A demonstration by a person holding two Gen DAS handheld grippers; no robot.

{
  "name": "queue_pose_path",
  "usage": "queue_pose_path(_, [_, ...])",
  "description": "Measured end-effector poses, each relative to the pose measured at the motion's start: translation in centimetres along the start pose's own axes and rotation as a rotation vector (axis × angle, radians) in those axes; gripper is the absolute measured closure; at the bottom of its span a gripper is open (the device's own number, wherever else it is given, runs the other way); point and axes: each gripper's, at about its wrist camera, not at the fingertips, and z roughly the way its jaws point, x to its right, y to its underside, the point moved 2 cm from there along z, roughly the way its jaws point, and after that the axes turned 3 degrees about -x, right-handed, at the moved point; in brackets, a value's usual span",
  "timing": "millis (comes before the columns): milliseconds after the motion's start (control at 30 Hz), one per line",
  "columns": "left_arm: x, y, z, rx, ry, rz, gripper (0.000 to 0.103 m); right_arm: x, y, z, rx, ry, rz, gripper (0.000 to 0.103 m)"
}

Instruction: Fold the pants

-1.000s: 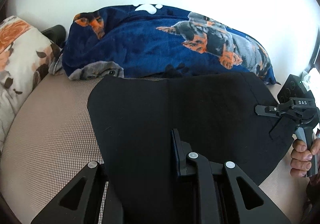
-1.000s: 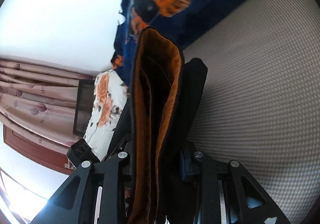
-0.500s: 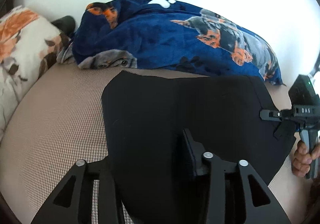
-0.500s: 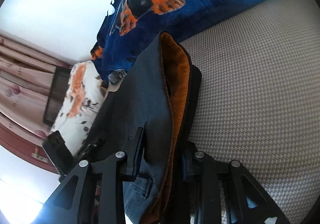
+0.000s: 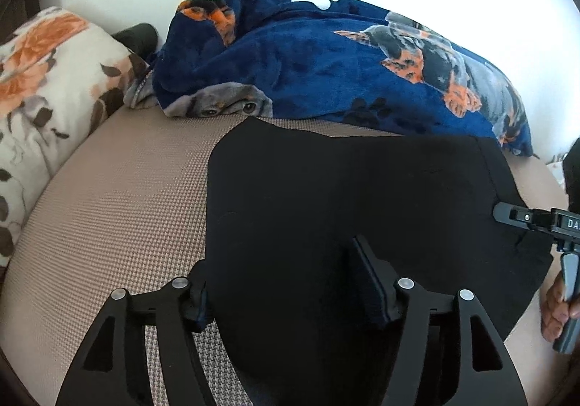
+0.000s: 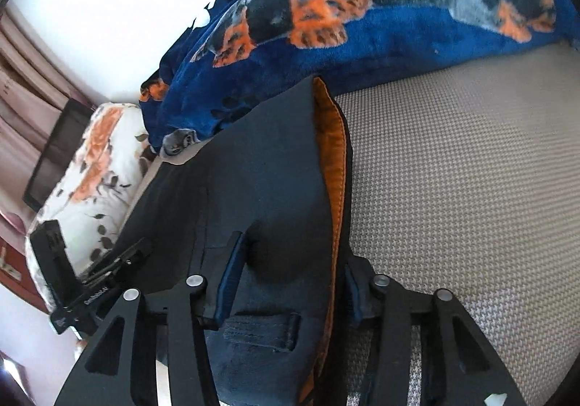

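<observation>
- Compared to a second ago, the pants [image 5: 355, 224] have gone from hanging up edge-on in the right tongs [image 6: 290, 282] to lying down flat on the bed [image 5: 119, 210], and both sets of tongs have spread apart a lot.
- Left tongs [image 5: 286, 282]: jaws are opening. The near edge of the pants sits between them, but the left finger [image 5: 197, 304] looks clear of the cloth, so I'd call that a let-go, not a grip.
- Right tongs: also opening. The waistband end with the orange lining [image 6: 331, 159] and a belt loop [image 6: 261, 331] lies between the fingers; the pads don't seem to be pinching it anymore.
- Where the pants are: a folded black slab across the middle of the bed, far edge nearly at the blue dog blanket [image 5: 326, 61] along the wall side.
- Key bit for the next fold: the long axis runs side to side between the two tongs, the left at the near edge, the right at the waistband end. The right hand [image 5: 556, 304] is nearest that end, so I'd guess it gets carried over toward the other.
- Surface is a beige woven mattress cover, looks grippy enough. Floral pillow [image 5: 47, 79] at the left end, white wall behind, pink curtains [image 6: 21, 79] off to the side.
</observation>
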Motion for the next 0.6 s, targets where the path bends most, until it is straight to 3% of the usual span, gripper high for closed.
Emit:
queue_pose_path(167, [0.0,0.0,0.0,0.004,-0.019,0.005,0.035,-0.5,0.2,0.1,0.01,0.047,-0.035,0.048])
queue_pose_path(600, [0.5,-0.1,-0.1,0.009,-0.068,0.021,0.029,-3.3,0.9,1.3,-0.001,0.243,-0.192,0.013])
